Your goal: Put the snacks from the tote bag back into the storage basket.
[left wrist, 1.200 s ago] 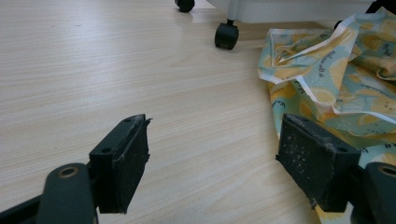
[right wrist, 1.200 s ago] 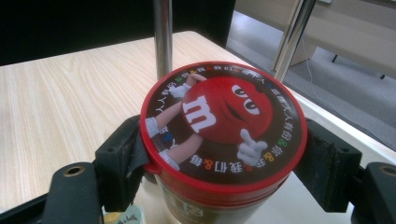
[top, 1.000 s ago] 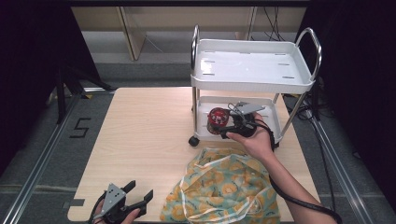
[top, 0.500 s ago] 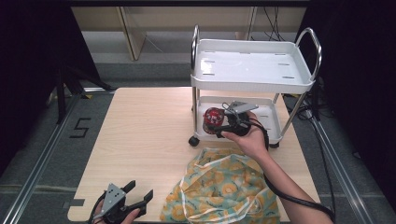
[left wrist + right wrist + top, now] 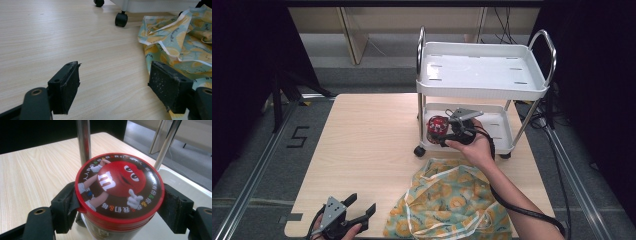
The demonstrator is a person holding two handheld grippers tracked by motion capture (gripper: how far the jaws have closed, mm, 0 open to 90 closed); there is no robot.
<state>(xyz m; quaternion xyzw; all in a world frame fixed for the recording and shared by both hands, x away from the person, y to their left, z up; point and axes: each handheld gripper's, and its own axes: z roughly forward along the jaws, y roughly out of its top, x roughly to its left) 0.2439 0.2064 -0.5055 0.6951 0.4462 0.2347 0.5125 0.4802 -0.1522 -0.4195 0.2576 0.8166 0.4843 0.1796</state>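
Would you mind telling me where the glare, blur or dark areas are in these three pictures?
High view: the cart's top tray is washed out by glare, and the sides are black. Left gripper view: the wheel and cloth are slightly soft. Right gripper view: the red lid is sharp, background blurred.

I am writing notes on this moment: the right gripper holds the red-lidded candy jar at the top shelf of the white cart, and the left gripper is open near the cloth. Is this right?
Not quite. The right gripper holds the candy jar at the bottom shelf of the cart, not the top shelf; the high view shows this. The left gripper is indeed open near the cloth.
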